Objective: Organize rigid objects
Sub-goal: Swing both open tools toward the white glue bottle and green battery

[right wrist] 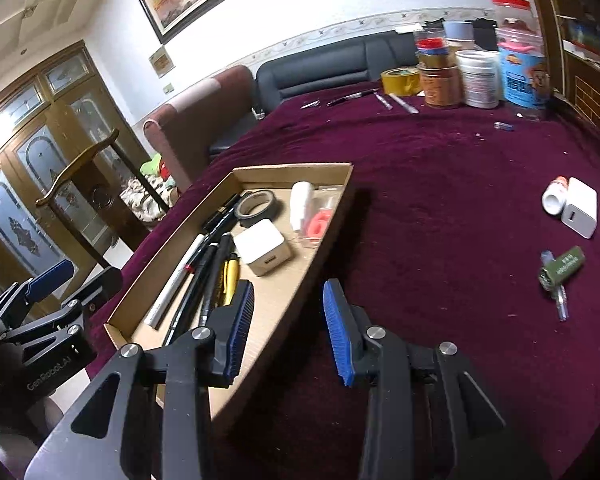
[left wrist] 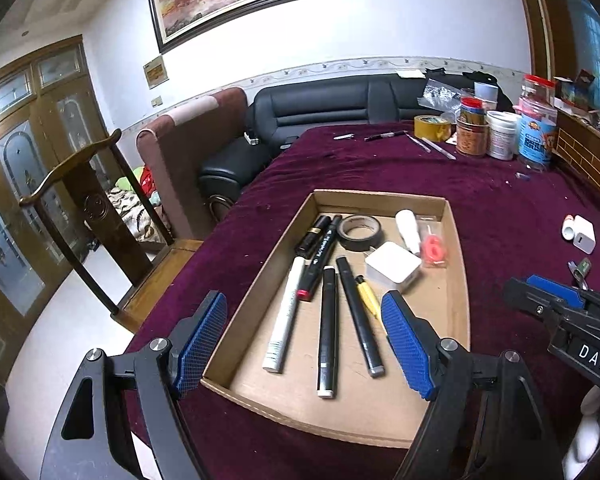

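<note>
A shallow cardboard tray [left wrist: 458,264] [right wrist: 332,216] lies on the purple tablecloth. Inside it are several markers and pens [left wrist: 327,332] [right wrist: 204,276], a black tape roll [left wrist: 360,232] [right wrist: 258,208], a white charger cube [left wrist: 392,266] [right wrist: 262,250], a white tube [left wrist: 408,228] and a pink packet [left wrist: 434,250]. My left gripper [left wrist: 304,340] hovers open over the tray's near end, nothing between its blue pads. My right gripper [right wrist: 288,332] stands open above the tray's right wall, holding nothing. Loose on the cloth to the right lie a white charger [right wrist: 580,212], a small white bottle [right wrist: 554,198] and a green lighter-like thing [right wrist: 562,268].
Jars, tubs and a yellow tape roll [right wrist: 402,80] crowd the table's far right corner, with pens [right wrist: 352,98] lying beside them. A wooden chair [left wrist: 80,208] stands left of the table, with a dark sofa [left wrist: 320,108] behind. A brick-pattern box edge [left wrist: 592,160] runs along the right.
</note>
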### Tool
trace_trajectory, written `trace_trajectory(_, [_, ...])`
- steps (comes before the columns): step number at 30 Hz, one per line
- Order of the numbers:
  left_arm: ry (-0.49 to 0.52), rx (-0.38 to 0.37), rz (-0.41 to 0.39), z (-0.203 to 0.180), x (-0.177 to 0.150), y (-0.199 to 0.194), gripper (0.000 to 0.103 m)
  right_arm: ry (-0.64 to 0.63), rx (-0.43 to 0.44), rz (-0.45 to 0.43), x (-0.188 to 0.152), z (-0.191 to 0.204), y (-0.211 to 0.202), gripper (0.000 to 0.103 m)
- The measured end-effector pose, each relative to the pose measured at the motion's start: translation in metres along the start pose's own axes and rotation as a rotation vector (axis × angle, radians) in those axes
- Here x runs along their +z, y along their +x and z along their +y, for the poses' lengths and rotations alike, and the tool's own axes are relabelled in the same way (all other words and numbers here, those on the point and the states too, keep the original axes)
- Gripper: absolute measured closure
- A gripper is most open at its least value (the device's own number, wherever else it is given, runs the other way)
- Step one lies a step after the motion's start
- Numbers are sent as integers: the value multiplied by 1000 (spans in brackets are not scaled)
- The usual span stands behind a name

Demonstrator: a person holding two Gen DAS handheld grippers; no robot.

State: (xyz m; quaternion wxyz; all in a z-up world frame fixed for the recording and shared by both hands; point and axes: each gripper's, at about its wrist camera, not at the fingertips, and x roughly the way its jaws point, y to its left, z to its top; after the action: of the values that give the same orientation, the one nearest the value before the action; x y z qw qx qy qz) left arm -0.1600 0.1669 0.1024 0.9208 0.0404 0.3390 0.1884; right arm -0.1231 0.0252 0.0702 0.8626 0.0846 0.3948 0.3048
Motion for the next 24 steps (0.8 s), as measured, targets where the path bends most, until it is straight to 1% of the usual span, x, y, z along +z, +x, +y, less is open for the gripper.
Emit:
trace_trajectory(12, [64, -8, 20, -24, -2, -7, 28, 30, -10, -12, -6, -22, -12, 69])
trace_trajectory(24, [96, -29, 36, -38, -3, -7, 28, 82, -34, -18, -5, -48, -20, 69])
